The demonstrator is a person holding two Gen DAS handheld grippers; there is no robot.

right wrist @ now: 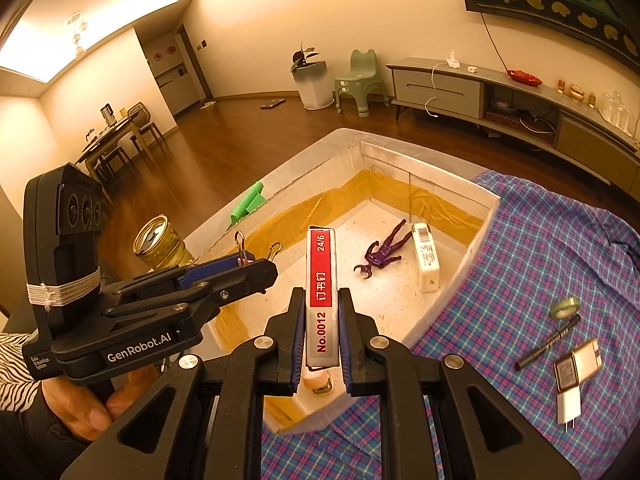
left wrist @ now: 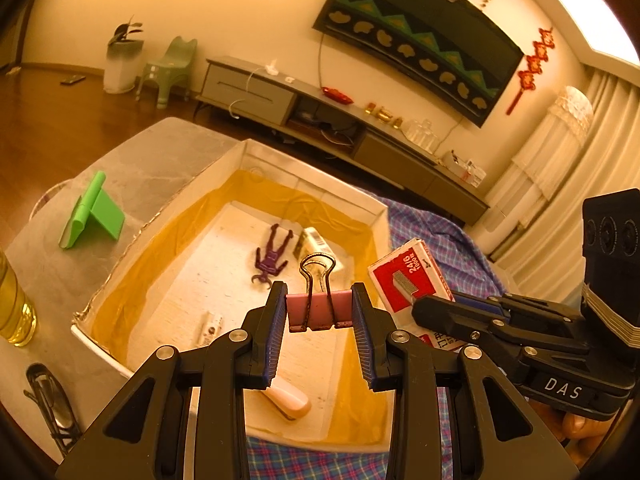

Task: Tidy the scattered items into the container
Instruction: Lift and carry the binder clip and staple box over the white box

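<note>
- Pink is the binder clip (left wrist: 320, 310) that my left gripper (left wrist: 320, 312) holds; its fingers (left wrist: 276, 332) squeeze it from both sides, above the box (left wrist: 380, 216).
- The clip's wire loops point up and away from me. Its long side runs across, from one finger to the other.
- My right gripper (right wrist: 322, 332) has its fingers (right wrist: 297, 344) closed tight on the red and white staple box (right wrist: 322, 292). It hangs over the near end of the box.
- The staple box stands on its thin edge. Its long side points away from me, toward the far wall of the box.
- Some things are already in the box: a purple toy figure (right wrist: 380, 256), a white charger (right wrist: 426, 256), a small white tube (left wrist: 210, 326) and a pale pink thing (left wrist: 290, 400) near the front wall.
- Some things are left on the checked cloth (right wrist: 540, 248): a black pen (right wrist: 548, 342), a roll of tape (right wrist: 564, 306), a white plug (right wrist: 568, 406) and a small card box (right wrist: 578, 364).
- A green stand (left wrist: 94, 216) and a pair of glasses (left wrist: 52, 404) sit on the grey desk (left wrist: 160, 156); I can't tell if they go in too.
- I think we are about halfway. Next, I would let go of both things so they drop inside.
</note>
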